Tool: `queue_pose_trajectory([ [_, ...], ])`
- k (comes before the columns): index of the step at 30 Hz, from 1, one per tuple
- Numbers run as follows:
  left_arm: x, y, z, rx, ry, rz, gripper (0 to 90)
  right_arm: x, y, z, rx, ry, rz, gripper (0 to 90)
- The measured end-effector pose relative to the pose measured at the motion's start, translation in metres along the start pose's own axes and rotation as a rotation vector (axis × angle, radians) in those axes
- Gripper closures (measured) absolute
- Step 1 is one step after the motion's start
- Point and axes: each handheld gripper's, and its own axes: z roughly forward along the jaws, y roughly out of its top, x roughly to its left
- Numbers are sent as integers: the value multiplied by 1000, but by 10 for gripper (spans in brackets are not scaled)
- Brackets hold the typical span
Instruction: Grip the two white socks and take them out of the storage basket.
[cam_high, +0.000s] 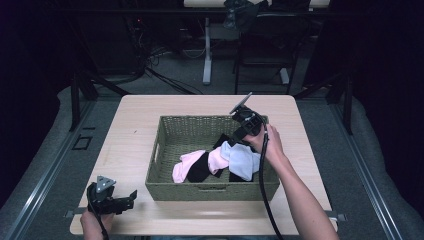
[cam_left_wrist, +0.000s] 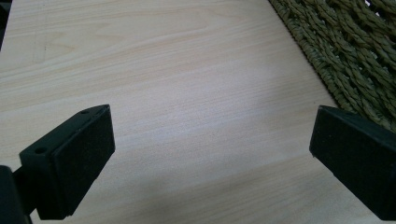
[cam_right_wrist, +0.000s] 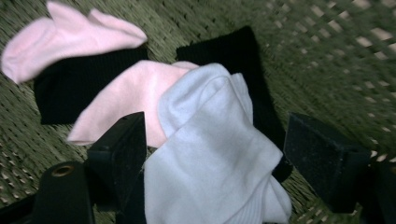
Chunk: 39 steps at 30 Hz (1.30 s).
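right claw (cam_right_wrist: 215, 154) reaches down into the woven basket (cam_high: 165, 150) on the desk (cam_high: 130, 130), its jaws spread to either side of the white sock (cam_right_wrist: 210, 158) but not pressing it; the sock lies between the pads, so this reads as the approach to a pinch rather than a grip. the claw comes in from the basket's far right corner, tilted downward, probably because the high wicker wall blocks a level approach. the white sock sits at the right end of the pile, draped over a pink sock (cam_right_wrist: 126, 93) and partly over a black sock (cam_right_wrist: 243, 51); being uppermost, it is the natural first pick. a second pink sock (cam_right_wrist: 60, 32) and another black sock (cam_right_wrist: 70, 84) lie further left in the basket, overlapping each other. risk: the left-hand pad stands just beside the pink sock beneath, so closing may catch both fabrics together. left claw (cam_left_wrist: 210, 154) rests low over bare desk beside the basket's near left corner, jaws wide apart and holding nothing, kept clear of the working side. beyond the desk, chair legs and cables stand on the floor, well apart from the work.
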Motion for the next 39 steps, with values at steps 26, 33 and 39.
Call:
queue_pose_trajectory([
  [26,0,0,1,3,0,1,2,-1,14,45,99,-47,29,459],
  [33,0,0,0,5,0,3,2,-1,14,52,145,-53,35,530],
  [39,0,0,1,8,-2,6,2,-1,14,50,143,-68,42,738],
])
